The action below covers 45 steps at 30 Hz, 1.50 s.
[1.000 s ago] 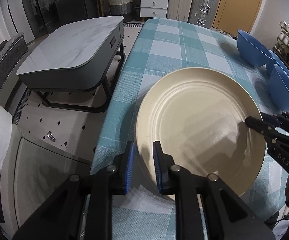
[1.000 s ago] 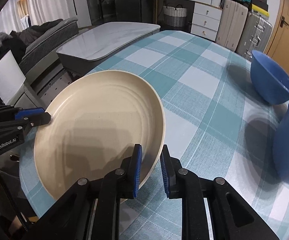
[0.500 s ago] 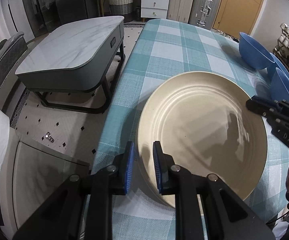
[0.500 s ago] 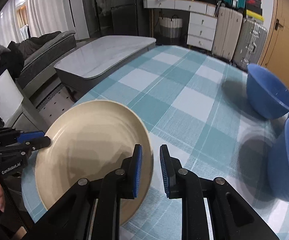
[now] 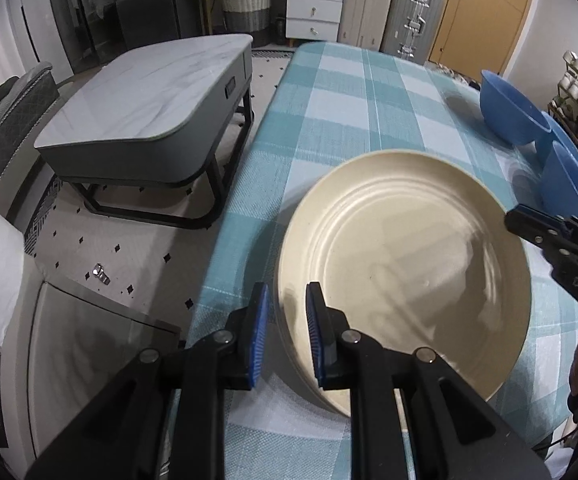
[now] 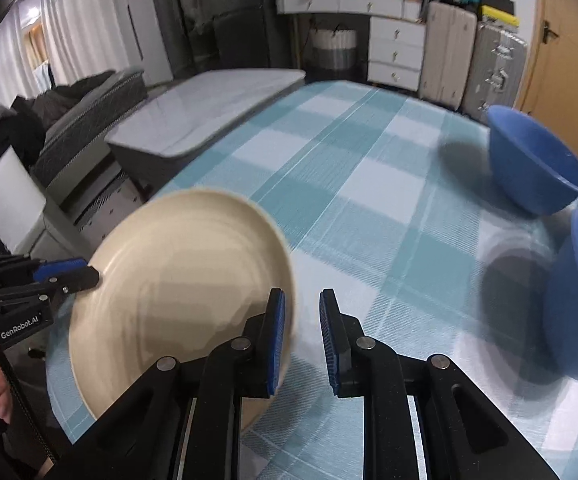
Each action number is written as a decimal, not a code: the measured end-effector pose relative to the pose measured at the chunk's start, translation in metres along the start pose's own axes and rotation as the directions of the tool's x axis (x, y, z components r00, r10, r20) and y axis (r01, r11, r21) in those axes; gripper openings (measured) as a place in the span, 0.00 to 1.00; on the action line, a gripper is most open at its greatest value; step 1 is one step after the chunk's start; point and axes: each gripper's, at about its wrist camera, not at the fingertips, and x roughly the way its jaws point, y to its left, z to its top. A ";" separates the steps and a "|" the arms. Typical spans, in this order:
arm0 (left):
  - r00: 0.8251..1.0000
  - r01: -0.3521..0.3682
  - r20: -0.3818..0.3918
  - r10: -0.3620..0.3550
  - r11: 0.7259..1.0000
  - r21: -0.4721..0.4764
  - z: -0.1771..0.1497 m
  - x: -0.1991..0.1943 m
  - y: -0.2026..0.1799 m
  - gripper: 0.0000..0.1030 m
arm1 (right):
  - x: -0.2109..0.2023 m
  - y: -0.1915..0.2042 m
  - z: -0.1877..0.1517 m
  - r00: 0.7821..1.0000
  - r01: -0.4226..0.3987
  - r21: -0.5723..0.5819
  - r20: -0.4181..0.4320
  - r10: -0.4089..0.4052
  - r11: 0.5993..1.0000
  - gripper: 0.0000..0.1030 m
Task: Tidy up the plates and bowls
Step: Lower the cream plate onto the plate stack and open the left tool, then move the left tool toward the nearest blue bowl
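Two blue bowls point(image 6: 537, 164) flank the cream plate point(image 5: 405, 272); both grippers' jaws apart.

Cream plate point(image 6: 177, 280), blue bowls point(image 6: 537, 168), checked tablecloth point(image 6: 369, 208)

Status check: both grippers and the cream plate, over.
Left gripper straddles the cream plate rim, jaws apart. Right gripper off the rim, jaws apart, nothing between them. Blue bowls at the table's right edge, apart from the plate.
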 end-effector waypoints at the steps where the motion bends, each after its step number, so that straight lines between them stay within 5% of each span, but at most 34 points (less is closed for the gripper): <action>1: 0.999 -0.020 0.029 0.019 1.000 0.007 0.001 -0.006 -0.004 0.17 | -0.006 -0.002 0.000 1.000 0.003 0.006 0.017 -0.003 1.000 0.18; 4: 0.997 -0.018 0.072 0.016 1.000 0.019 0.002 -0.019 -0.012 0.18 | -0.026 -0.008 -0.001 0.997 0.015 0.021 0.077 -0.017 1.000 0.18; 8: 0.990 0.019 0.141 -0.023 0.999 0.028 0.004 -0.042 -0.030 0.45 | -0.053 -0.018 -0.005 0.990 0.016 0.058 0.140 -0.024 0.998 0.21; 12: 0.980 0.046 0.191 -0.062 0.995 0.083 0.004 -0.060 -0.058 0.45 | -0.082 -0.029 -0.016 0.977 0.022 0.104 0.207 -0.044 0.994 0.30; 14: 0.975 0.060 0.205 -0.081 0.993 0.102 0.005 -0.066 -0.072 0.46 | -0.097 -0.033 -0.023 0.968 0.039 0.122 0.241 -0.067 0.992 0.47; 18: 0.966 0.106 0.223 -0.132 0.986 0.127 0.005 -0.075 -0.098 0.47 | -0.130 -0.041 -0.041 0.939 0.078 0.150 0.321 -0.123 0.986 0.56; 23: 0.959 0.147 0.215 -0.184 0.973 0.177 0.004 -0.079 -0.132 0.47 | -0.163 -0.052 -0.059 0.912 0.136 0.186 0.359 -0.197 0.973 0.79; 36: 0.941 0.154 0.258 -0.218 0.957 0.245 -0.004 -0.100 -0.200 0.57 | -0.249 -0.089 -0.117 0.774 0.281 0.325 0.479 -0.414 0.903 0.98; 39: 0.939 0.136 0.272 -0.209 0.955 0.264 -0.007 -0.103 -0.212 0.68 | -0.260 -0.098 -0.128 0.772 0.266 0.355 0.478 -0.418 0.896 0.98; 41: 0.930 0.123 0.302 -0.209 0.952 0.279 -0.011 -0.108 -0.220 0.86 | -0.265 -0.102 -0.136 0.776 0.261 0.368 0.469 -0.421 0.892 0.98; 45: 0.912 0.100 0.352 -0.210 0.946 0.307 -0.017 -0.116 -0.233 0.93 | -0.267 -0.106 -0.149 0.783 0.264 0.378 0.453 -0.426 0.888 0.98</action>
